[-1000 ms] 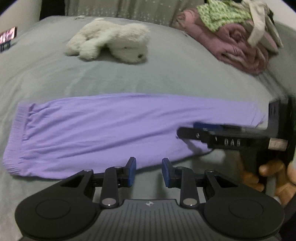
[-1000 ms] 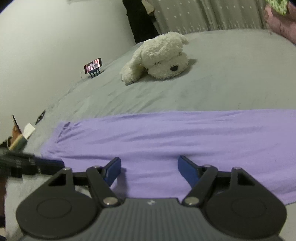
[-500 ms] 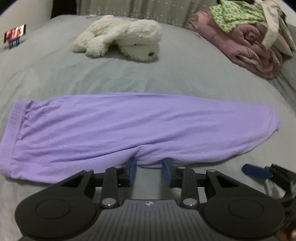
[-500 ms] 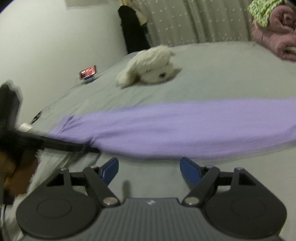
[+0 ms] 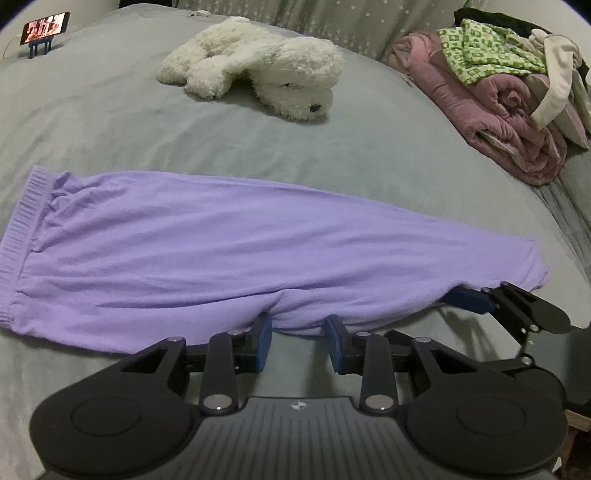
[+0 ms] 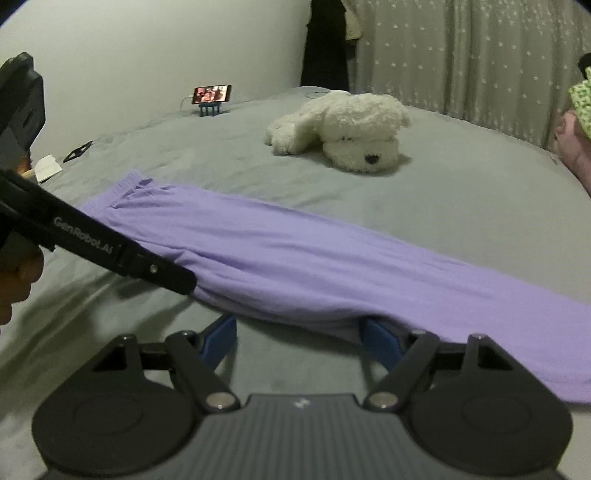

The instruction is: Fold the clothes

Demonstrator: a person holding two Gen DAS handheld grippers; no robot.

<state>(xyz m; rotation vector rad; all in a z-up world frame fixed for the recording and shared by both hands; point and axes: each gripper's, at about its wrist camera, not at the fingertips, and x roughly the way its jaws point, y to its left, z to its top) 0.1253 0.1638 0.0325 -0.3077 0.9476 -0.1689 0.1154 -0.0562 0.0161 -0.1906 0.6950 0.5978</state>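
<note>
Moved since earlier frame: right gripper (image 6: 299, 341) swung off the cloth's middle to its near edge, jaws just been opening, now spread wide w/ the hem between, not pinched. Left gripper (image 5: 298, 339): jaws part-closed round a bunched fold of purple trousers (image 5: 229, 251), pads at the cloth; can't tell if clamped. Trousers lie flat across grey bed (image 5: 110, 110), waistband at left. Far: white plush dog (image 5: 266, 66), clothes pile (image 5: 509, 96) far right, phone (image 5: 44, 27) far left.

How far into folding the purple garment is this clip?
Early. Done: the purple garment lies in a long strip on the grey bed. In hand: the left gripper and right gripper, both open, sit at its near edge. Left: the crosswise folds, then the clothes pile.
</note>
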